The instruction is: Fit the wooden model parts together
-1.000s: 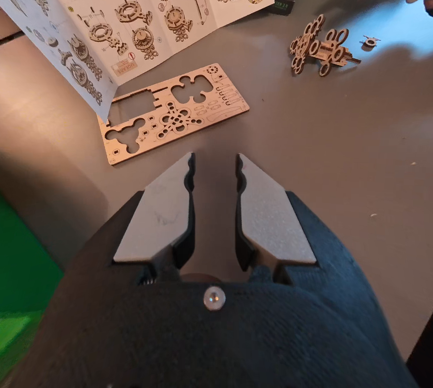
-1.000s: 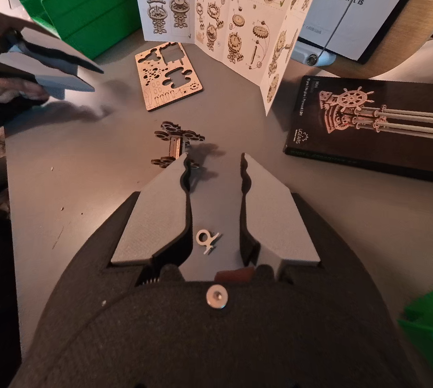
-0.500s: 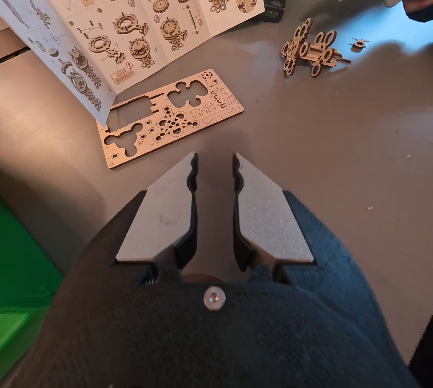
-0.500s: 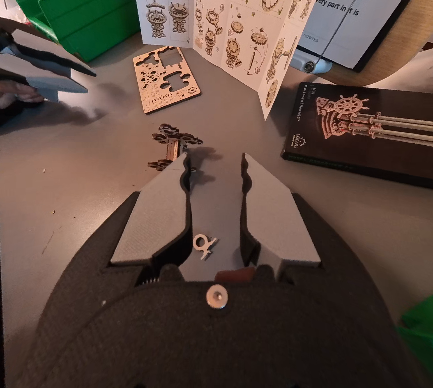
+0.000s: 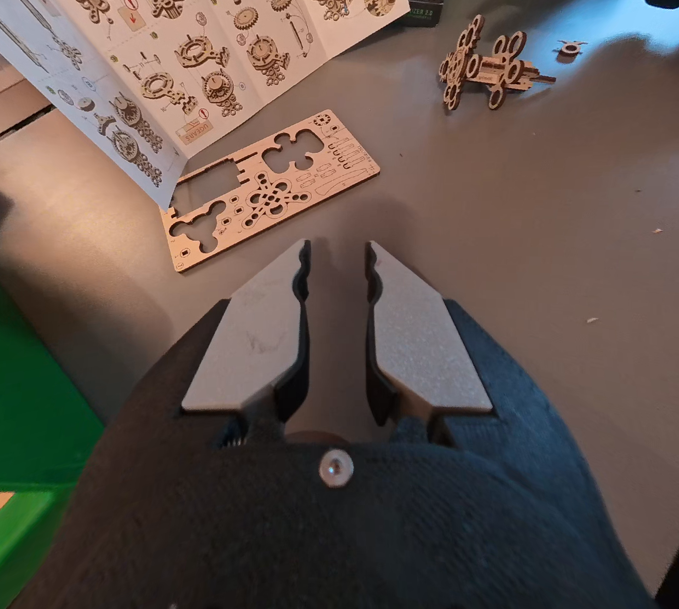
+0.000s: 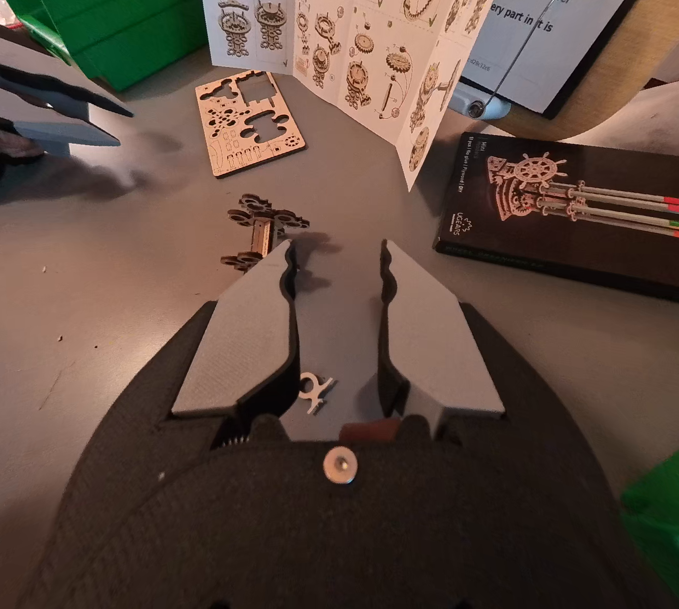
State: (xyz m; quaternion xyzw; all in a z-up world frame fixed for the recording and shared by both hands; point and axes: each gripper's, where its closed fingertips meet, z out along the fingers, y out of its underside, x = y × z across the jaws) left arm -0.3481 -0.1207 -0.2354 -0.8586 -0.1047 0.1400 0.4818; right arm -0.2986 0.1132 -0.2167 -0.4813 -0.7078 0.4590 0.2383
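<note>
On the grey tabletop (image 5: 477,223) the left gripper (image 5: 337,247) hovers with its two grey-faced fingers spread apart and nothing between them, its tips just short of the near edge of a flat, pale laser-cut plywood sheet (image 5: 272,187) from which several shapes have already been punched out. Behind that sheet stands a white folded instruction leaflet (image 5: 183,21) printed with assembly drawings, its lower corner overlapping the sheet's far left end. Farther off to the right lies the partly built wooden model (image 5: 488,67), a short slotted beam carrying flat plates of linked rings, tipped on its side; a small loose wooden ring piece (image 5: 569,48) rests just to its right, apart from it. The right gripper (image 6: 336,245) is likewise released and empty, held above the table with the small ring piece (image 6: 314,391) visible on the surface deep between its fingers, near their base, touching neither. In the right wrist view the wooden model (image 6: 262,231) sits just beyond the left fingertip, partly hidden by it, with the plywood sheet (image 6: 250,124) farther back and the leaflet (image 6: 330,3) standing behind. A black printed cardboard box (image 6: 558,201) lies flat at the right, a green plastic bin (image 6: 110,10) stands at the far left, and the other gripper shows at the left edge.
</note>
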